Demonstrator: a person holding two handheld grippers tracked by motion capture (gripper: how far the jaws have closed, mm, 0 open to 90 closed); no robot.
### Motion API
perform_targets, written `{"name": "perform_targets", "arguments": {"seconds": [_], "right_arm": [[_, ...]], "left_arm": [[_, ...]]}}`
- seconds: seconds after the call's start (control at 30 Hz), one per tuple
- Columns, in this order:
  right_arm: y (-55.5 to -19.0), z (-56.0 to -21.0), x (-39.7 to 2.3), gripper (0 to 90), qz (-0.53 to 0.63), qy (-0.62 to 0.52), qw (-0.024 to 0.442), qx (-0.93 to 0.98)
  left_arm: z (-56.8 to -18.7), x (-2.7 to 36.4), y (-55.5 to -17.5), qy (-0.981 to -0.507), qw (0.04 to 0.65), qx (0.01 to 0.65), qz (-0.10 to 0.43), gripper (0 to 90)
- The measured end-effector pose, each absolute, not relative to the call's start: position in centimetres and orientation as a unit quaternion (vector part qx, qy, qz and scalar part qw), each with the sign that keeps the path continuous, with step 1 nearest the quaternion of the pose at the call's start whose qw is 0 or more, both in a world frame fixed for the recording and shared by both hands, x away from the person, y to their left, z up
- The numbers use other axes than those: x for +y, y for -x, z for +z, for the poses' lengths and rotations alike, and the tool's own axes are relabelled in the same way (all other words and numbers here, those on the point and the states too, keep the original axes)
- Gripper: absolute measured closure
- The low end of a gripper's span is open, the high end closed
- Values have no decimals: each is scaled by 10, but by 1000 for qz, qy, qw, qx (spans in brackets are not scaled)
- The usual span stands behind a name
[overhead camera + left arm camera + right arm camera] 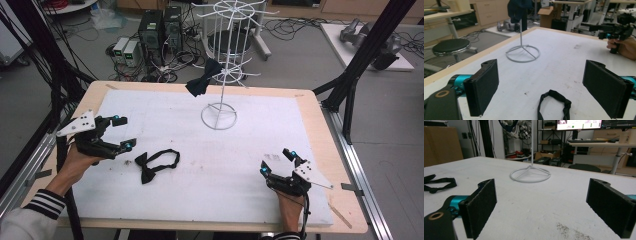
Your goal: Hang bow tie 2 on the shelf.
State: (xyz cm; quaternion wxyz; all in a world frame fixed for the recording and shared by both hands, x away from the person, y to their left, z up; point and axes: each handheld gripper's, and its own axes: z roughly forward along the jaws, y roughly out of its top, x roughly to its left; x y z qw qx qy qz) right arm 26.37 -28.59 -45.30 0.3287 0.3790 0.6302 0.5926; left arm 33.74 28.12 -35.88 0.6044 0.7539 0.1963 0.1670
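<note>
Lab room, cables and PC boxes on floor at top of the high view; table [315, 135] with white foam mat filling centre frame. White wire display stand [220, 75] at upper centre, ring base on mat, one black bow tie [204, 80] already hanging off a lower prong.

Second bow tie [156, 164] flat on mat, lower left of centre, knot end toward bottom, strap looped out toward the right. In the left gripper view, its strap loop at bottom centre, just ahead of and between the jaws, not touched.

Left hand-held gripper [124, 134] at left of frame, just beside the tie, jaws spread wide, nothing between the pads [484, 87]. Right hand-held gripper [278, 161] at lower right, well apart from the tie, jaws also spread, empty, pointing toward stand base [530, 173].

Handling guess: tie is light, soft fabric, limp strap, no stiffness. Likely to droop and swing once lifted. Not fragile, not slippery against the padded jaws. Best grip probably the thick knot/bow body for a firm pinch; strap loop then free to hook over a prong. Pinching strap alone risks bow dangling and snagging wire.
</note>
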Motion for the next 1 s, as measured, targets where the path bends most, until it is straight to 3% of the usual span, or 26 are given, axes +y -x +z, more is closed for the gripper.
{"name": "perform_targets", "arguments": {"seconds": [1.0], "right_arm": [[-263, -453, -286, 88, 594, -377, 329, 630]], "left_arm": [[-358, 278, -359, -864, 466, 126, 142, 117]]}}
